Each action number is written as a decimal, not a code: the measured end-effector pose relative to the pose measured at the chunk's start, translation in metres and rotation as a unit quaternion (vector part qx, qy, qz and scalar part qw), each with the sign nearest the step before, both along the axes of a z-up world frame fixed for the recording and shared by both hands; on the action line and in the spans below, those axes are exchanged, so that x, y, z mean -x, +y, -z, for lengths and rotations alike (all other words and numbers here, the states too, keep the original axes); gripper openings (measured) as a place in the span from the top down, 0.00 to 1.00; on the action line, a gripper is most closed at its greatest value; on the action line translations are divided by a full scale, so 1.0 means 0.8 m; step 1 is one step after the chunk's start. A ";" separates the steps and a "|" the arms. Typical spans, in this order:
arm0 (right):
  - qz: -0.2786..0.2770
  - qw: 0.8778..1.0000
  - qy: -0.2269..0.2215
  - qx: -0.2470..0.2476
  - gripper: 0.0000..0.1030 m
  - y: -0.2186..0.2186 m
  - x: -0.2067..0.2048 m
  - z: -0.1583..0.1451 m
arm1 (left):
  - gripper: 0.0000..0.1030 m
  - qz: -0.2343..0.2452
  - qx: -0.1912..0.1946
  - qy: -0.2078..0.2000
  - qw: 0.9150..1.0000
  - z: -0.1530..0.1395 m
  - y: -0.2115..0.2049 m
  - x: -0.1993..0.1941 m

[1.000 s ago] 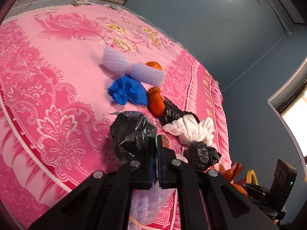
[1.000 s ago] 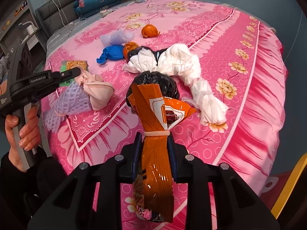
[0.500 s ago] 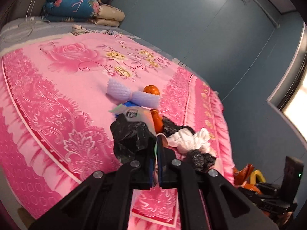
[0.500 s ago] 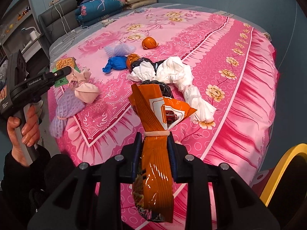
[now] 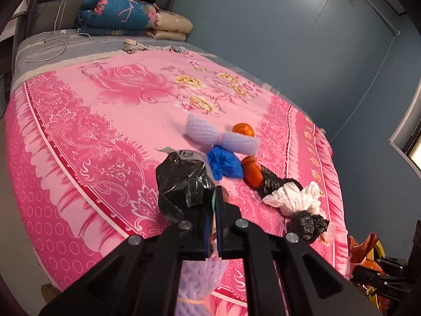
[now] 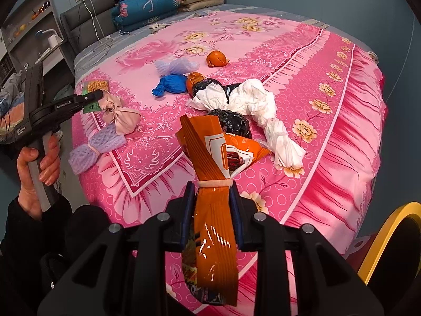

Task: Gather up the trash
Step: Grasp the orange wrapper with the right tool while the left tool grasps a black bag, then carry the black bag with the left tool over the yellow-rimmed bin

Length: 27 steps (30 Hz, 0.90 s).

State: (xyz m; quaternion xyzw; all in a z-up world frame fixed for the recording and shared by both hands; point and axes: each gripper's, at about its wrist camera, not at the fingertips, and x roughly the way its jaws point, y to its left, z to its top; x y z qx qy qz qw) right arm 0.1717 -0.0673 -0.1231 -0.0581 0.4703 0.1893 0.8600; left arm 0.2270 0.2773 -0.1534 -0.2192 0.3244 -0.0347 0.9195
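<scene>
My left gripper (image 5: pixel 214 210) is shut on the thin edge of a crumpled snack packet (image 5: pixel 181 184), dark on this side and green in the right wrist view (image 6: pixel 90 105), held just above the pink bed cover (image 5: pixel 79 158). My right gripper (image 6: pixel 211 192) is shut on an orange wrapper (image 6: pixel 218 226) tied with a rubber band, held over the bed's near edge. On the bed lie a blue bundle (image 6: pixel 171 84), a white bundle (image 6: pixel 252 100), a black bag (image 6: pixel 231 123), an orange peel (image 6: pixel 217 58), a pink bundle (image 6: pixel 121 115) and a purple foam net (image 6: pixel 97 147).
Folded quilts (image 5: pixel 118 15) are stacked at the head of the bed. A yellow rim (image 6: pixel 389 231) shows at the lower right beside the bed. Shelves (image 6: pixel 26 26) stand to the left. A person's hand (image 6: pixel 39 163) holds the left gripper's handle.
Both grippers have risen and drawn back from the bed with their loads. The left one has tipped upward, so more of the bed's far end and the quilts show.
</scene>
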 end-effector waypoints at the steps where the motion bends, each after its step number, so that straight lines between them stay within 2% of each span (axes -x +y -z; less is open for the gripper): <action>1: 0.001 1.000 0.000 0.000 0.76 -0.001 -0.001 0.000 | 0.97 -0.002 0.003 -0.005 1.000 -0.003 0.001 0.003; 13: 0.005 1.000 -0.015 -0.022 0.76 -0.015 0.003 -0.017 | 0.97 0.019 0.066 -0.077 0.995 -0.068 -0.017 0.045; 21: 0.009 0.998 -0.040 -0.058 0.76 -0.053 0.016 -0.050 | 0.97 0.044 0.076 -0.110 0.990 -0.112 -0.076 0.082; 27: 0.018 0.994 -0.072 -0.084 0.76 -0.101 0.042 -0.089 | 0.97 0.066 0.077 -0.124 0.987 -0.137 -0.124 0.116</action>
